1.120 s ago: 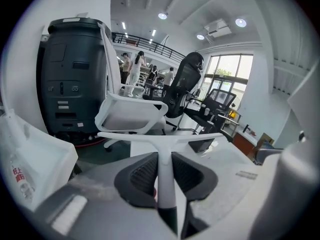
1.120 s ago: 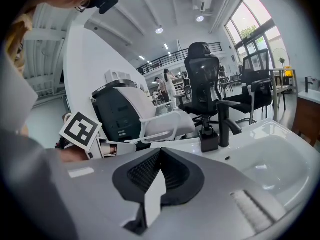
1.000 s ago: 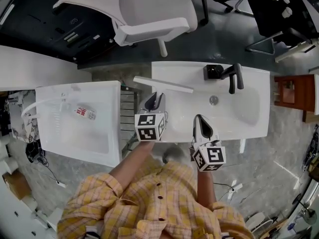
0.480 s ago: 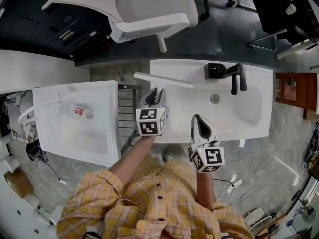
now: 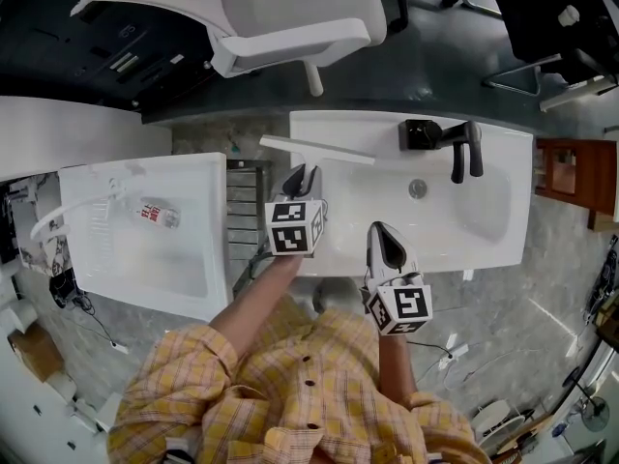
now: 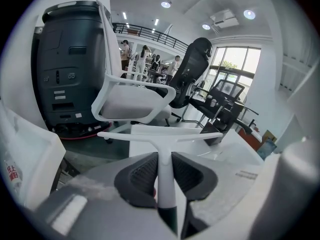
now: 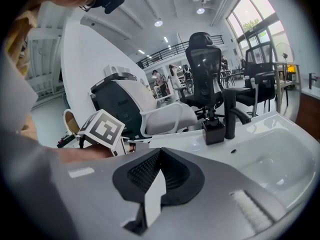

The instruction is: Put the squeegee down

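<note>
The left gripper (image 6: pixel 164 159) has its jaws clamped on the white handle of the squeegee (image 5: pixel 317 151), one dark ribbed pad pressed to each side of the stem. The handle runs from the jaws away from the person, and the long white blade sits crosswise at its end. That blade lies over the far left corner of the white washbasin (image 5: pixel 503 162), with its left end reaching out past the washbasin's left edge. Whether the blade touches the washbasin's surface cannot be told. The gripper itself hangs at the washbasin's left side, tilted downward.

The right gripper (image 5: pixel 385 245) is over the washbasin's near rim, to the right of the left one and apart from it. Its jaws are together with nothing between them. The black tap (image 5: pixel 462 153) stands at the washbasin's far side, right of the squeegee and well apart from it.

Left of the washbasin, across a narrow gap, is a second white basin (image 5: pixel 97 259) with a small bottle (image 5: pixel 155 213) lying in it. Beyond the washbasin stands a white chair (image 5: pixel 290 13). The person wears a yellow plaid shirt (image 5: pixel 290 394)
</note>
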`<state>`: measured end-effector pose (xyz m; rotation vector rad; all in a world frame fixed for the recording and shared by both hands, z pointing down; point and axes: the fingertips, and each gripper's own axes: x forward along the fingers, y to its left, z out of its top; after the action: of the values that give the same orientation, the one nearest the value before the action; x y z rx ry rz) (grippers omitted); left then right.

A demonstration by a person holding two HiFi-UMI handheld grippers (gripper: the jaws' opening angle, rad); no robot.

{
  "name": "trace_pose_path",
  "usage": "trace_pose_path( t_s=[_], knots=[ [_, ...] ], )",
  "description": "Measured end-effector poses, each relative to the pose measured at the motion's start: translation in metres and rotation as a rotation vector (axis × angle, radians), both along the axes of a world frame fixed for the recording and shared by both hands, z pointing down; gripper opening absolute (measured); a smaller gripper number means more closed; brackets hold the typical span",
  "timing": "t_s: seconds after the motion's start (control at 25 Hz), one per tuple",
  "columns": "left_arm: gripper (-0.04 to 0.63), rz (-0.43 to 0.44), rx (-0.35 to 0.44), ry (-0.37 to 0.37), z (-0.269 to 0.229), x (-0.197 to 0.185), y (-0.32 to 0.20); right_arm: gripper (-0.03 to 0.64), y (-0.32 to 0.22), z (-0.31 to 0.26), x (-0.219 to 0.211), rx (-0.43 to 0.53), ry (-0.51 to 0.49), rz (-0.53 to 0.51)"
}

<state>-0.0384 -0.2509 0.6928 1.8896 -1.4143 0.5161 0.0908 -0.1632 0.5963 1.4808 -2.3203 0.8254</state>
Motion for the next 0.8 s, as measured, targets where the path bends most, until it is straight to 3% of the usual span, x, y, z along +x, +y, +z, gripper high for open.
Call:
trace_pose_path(
  t_s=[0.8],
  knots=[
    [0.089,0.021,-0.042,0.007,0.019,0.004,-0.012,0.000,0.000,0.008,-0.005,-0.023,0.004,-0.007]
  ],
)
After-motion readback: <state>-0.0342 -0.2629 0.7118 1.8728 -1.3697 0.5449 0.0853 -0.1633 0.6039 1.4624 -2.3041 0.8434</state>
